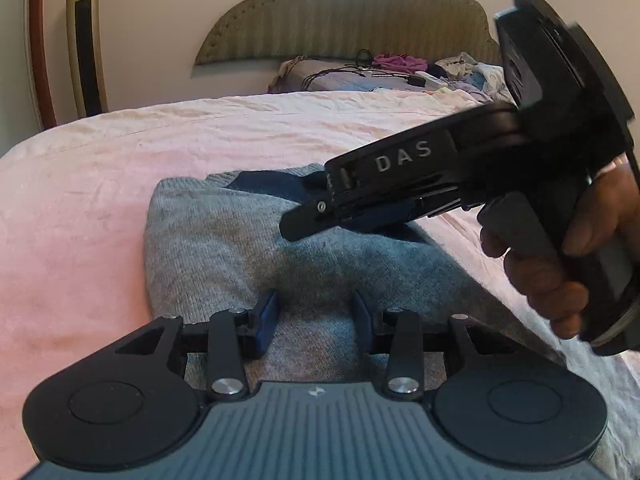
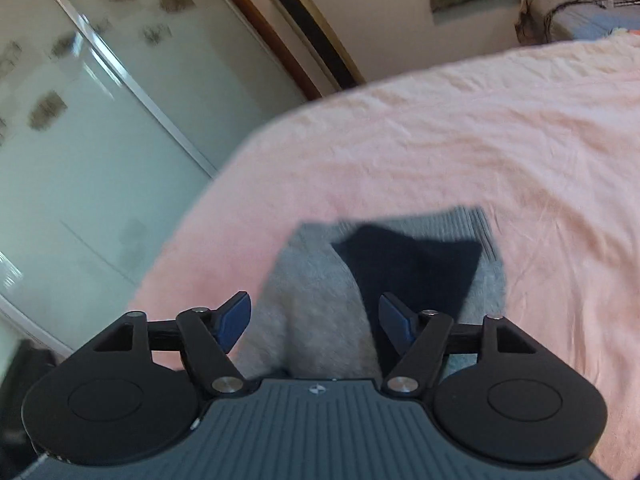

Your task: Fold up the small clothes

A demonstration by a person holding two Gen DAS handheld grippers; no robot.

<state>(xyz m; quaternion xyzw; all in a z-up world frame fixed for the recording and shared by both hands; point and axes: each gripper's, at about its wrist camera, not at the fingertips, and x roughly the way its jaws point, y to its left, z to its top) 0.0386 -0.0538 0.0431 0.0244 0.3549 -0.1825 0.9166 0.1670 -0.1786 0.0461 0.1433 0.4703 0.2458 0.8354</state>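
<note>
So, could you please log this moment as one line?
grey sweater: on pink bedspread | left gripper: open, empty | right gripper: open, empty

My left gripper (image 1: 316, 312) points downward, fingers (image 1: 266, 314) parted with nothing pinched; my right gripper (image 2: 314, 318) slants down too, spread wider, gripped by my right hand (image 1: 560, 264).

From my right wrist view the sweater (image 2: 320, 308) is motion-smeared, its near end hidden under my gripper body, while the far clothes pile (image 1: 472, 72) is too small to sort.
</note>
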